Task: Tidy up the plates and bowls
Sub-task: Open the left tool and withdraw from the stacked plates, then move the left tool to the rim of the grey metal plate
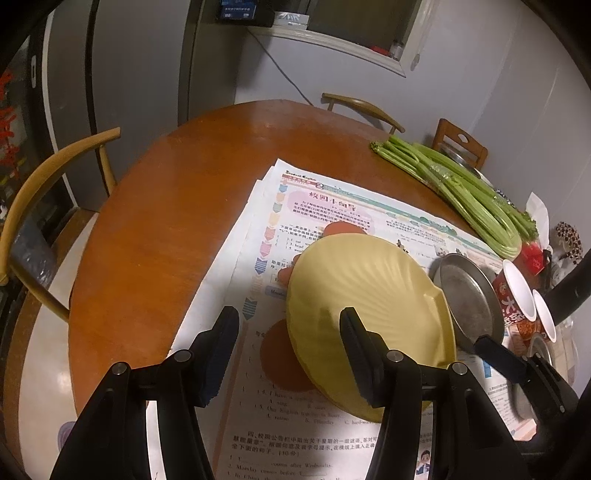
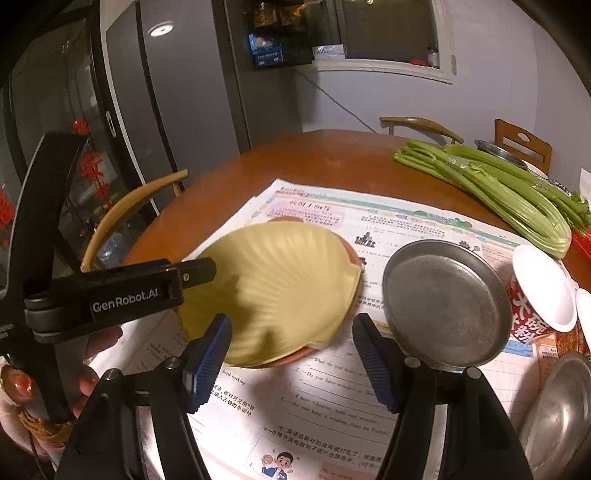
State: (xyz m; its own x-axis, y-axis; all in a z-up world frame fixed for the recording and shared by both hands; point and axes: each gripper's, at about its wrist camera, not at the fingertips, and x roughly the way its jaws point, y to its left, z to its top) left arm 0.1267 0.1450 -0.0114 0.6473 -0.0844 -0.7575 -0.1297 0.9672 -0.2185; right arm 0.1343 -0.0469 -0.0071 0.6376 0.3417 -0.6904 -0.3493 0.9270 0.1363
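Left jaws (image 1: pixel 290 314): held apart astride the near rim of the yellow plate (image 1: pixel 362 280), one finger over its bowl, one outside; no pad is seen pressing.
Right jaws (image 2: pixel 291 319): held apart and empty over the newspaper (image 2: pixel 332 398), probably kept ready for the steel plate (image 2: pixel 443 302) just beside.
Yellow plate: laid tilted on an orange plate (image 2: pixel 314 350), apparently being stacked.
Waiting: paper cups (image 2: pixel 543 291) and more steel dishes are grouped at the right.
Worktop (image 1: pixel 166 221): round, brown wood, protected by newspaper; celery (image 2: pixel 498 192) lies at the far edge.
Room: chairs (image 1: pixel 44 184) are drawn up; a grey wall and a window (image 2: pixel 388 33) are seen behind.
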